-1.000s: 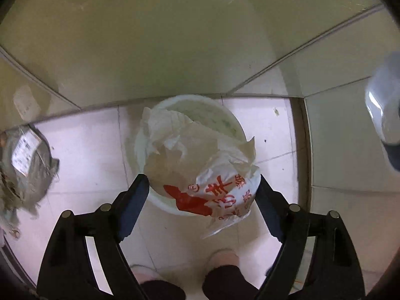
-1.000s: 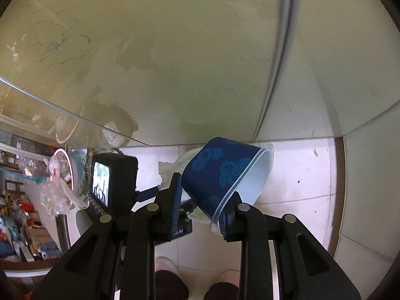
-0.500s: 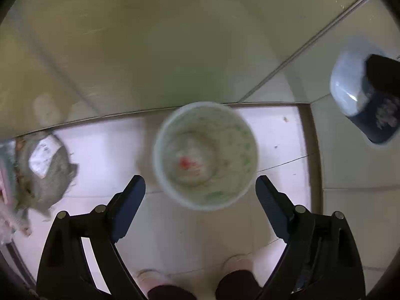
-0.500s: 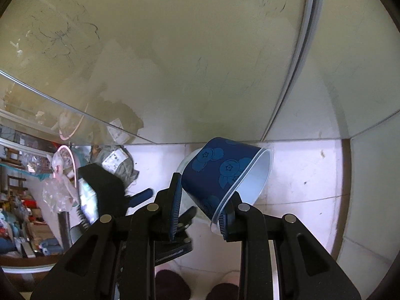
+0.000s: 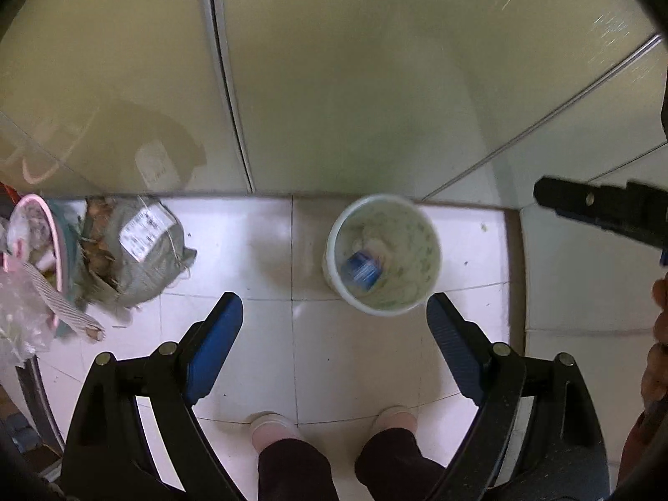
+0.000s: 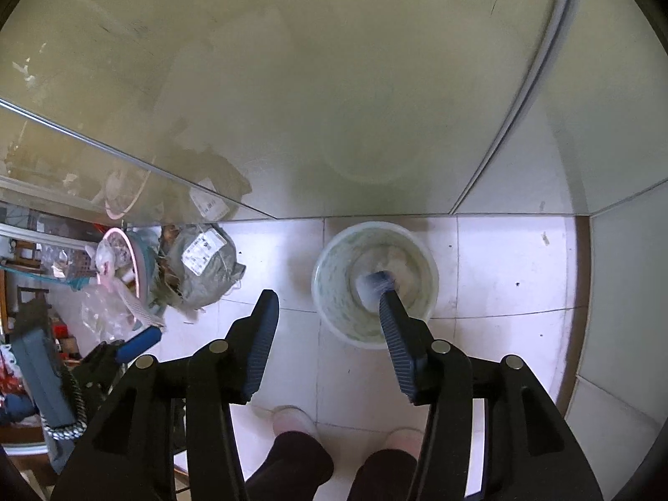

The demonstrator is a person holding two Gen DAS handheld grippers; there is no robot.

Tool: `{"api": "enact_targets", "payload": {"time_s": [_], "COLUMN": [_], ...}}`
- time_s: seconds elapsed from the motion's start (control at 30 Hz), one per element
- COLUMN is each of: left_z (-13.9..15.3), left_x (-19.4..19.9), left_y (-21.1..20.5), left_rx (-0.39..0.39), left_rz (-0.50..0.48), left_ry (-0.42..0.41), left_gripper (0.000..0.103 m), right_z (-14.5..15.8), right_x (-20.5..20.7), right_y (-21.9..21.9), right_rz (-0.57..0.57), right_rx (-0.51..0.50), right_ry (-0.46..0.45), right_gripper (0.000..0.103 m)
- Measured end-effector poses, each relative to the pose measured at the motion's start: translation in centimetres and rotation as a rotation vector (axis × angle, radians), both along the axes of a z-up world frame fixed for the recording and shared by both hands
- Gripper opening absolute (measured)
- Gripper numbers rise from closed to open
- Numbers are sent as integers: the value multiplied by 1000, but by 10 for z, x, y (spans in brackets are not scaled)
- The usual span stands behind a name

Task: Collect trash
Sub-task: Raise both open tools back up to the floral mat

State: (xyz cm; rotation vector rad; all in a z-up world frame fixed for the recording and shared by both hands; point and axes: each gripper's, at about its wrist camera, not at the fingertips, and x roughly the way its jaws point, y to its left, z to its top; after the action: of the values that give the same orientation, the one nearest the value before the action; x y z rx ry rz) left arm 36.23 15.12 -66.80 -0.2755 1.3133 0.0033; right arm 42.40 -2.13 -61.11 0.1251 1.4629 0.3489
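A white bin [image 5: 378,308] stands on the tiled floor against the wall. Inside it lie crumpled pale paper [image 6: 396,259] and a dark blue flowered cup [image 5: 361,269], also blurred in the right wrist view [image 6: 373,286]. My left gripper [image 5: 334,298] hangs high above the floor, open wide with nothing between its blue pads. My right gripper [image 6: 327,296] is over the bin [image 6: 334,325]; its jaws are opening and nothing is between them. One of the right gripper's fingers [image 5: 584,202] shows at the right edge of the left wrist view.
A grey sack with a white label [image 5: 142,250] and a pink basin with clutter [image 5: 37,229] lie left of the bin. The person's slippered feet [image 5: 269,430] stand just below. Glossy wall panels rise behind the bin.
The printed paper bag left my left gripper and fell into the bin, and that gripper rose. My right gripper opened and the blue cup dropped into the bin.
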Motion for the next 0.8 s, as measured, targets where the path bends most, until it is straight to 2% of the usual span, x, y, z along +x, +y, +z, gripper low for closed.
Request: {"api": "enact_targets", "payload": {"time_s": [0.13,0.33,0.4,0.53,0.7,0.8], "left_z": [72,204,257,341,444,489], "left_x": [2,0,-6,-16,-33,-43], "left_y": [-4,-10,-13,-19,-33,-43], "left_rx": [1,-1,-1,10,45,56], "left_rz": [-13,-21,-17,-5,3,18], "left_ry": [-58,-179,-232,-320,-441,-500], "left_gripper": [90,90,90,90,90,90], "right_z": [55,174,223,312,398,443], "right_x": [-3,-12,-17,-29,-46,-58], "right_y": [-3,-15,-22,-38,-53,-58], "right_rz": [0,-3,-12,-29,-16,7], "right_rx": [-8,-4,-1,16,34,39], "right_ry": [-33,-137,-188,-291,-411,-480], "right_gripper": [47,47,47,47,47,47]}}
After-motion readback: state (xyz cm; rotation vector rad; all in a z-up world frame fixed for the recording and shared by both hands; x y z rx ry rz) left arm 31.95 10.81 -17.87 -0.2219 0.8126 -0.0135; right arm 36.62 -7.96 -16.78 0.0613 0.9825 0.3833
